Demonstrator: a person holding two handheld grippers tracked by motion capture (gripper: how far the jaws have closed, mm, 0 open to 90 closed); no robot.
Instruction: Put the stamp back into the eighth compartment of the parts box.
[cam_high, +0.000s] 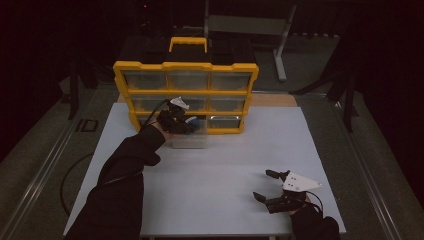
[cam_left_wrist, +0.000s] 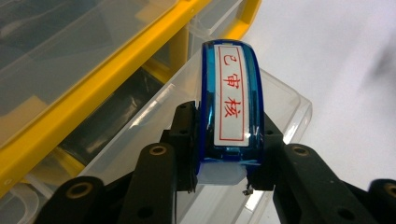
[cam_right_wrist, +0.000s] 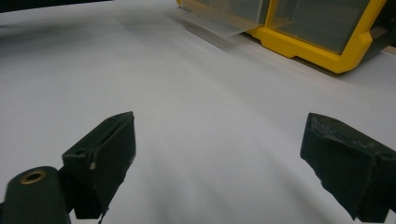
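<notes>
So the left gripper (cam_left_wrist: 224, 154) has its jaws clamped tight on a blue stamp (cam_left_wrist: 229, 105), one black pad on each side. The stamp is a curved translucent blue thing with a white label on top, red border and red characters printed on it. It's held right over a clear plastic drawer (cam_left_wrist: 280, 100) that's pulled out of the yellow organizer (cam_left_wrist: 116, 65); can't really tell if the stamp's bottom touches the drawer or just hangs above it.

From the high view you can see the left gripper (cam_high: 181, 120) sitting at the bottom row of the yellow organizer (cam_high: 186, 66), with that drawer (cam_high: 190, 142) sticking out onto the white table (cam_high: 225, 160). The organizer stands upright at the far side of the table, three rows of clear bins, handle on top.

The right gripper (cam_high: 267, 185) is well apart from all that, down at the near right corner of the table, jaws spread wide with nothing between them. Its own view shows bare tabletop (cam_right_wrist: 196, 116) between the pads.
</notes>
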